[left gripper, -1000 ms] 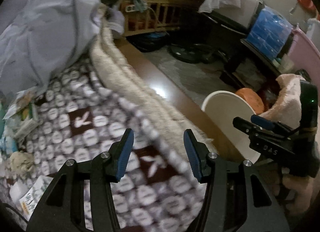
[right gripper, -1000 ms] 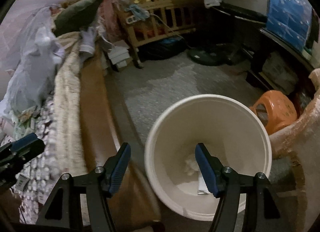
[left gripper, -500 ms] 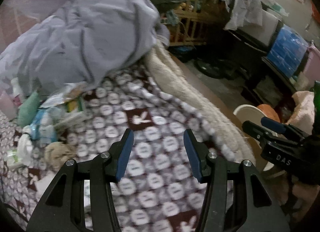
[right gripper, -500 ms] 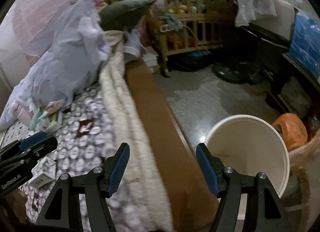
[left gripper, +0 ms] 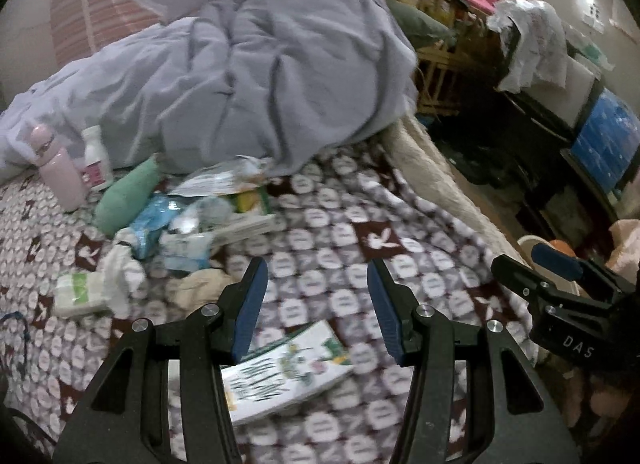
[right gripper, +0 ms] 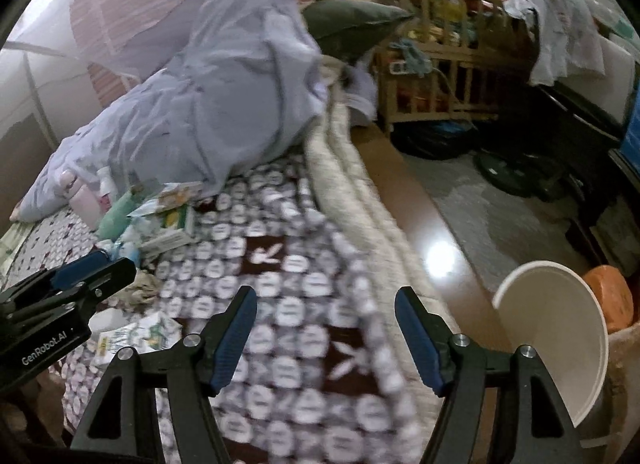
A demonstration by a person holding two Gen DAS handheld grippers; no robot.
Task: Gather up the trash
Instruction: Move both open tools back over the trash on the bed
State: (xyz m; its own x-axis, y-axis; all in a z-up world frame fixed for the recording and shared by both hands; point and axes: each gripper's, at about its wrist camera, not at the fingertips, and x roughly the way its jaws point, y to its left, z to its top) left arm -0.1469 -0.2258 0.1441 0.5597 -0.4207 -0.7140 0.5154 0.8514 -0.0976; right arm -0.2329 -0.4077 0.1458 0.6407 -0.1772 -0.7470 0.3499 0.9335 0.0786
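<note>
Much trash is still lying uncollected: a heap of crumpled wrappers and cartons (left gripper: 192, 219) ahead-left of the empty, part-open left gripper (left gripper: 314, 304). The right gripper (right gripper: 326, 340), opening wider, is holding nothing; the round white plastic bucket (right gripper: 560, 328) is standing at its right.

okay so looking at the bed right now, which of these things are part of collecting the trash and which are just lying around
Part of the job:
- printed paper box
- heap of wrappers and packets
- crumpled white wrapper
- white bucket on the floor
- left tongs and right tongs, both open and empty

Just lying about:
- grey duvet
- pink bottle
- green pillow
- orange stool
</note>
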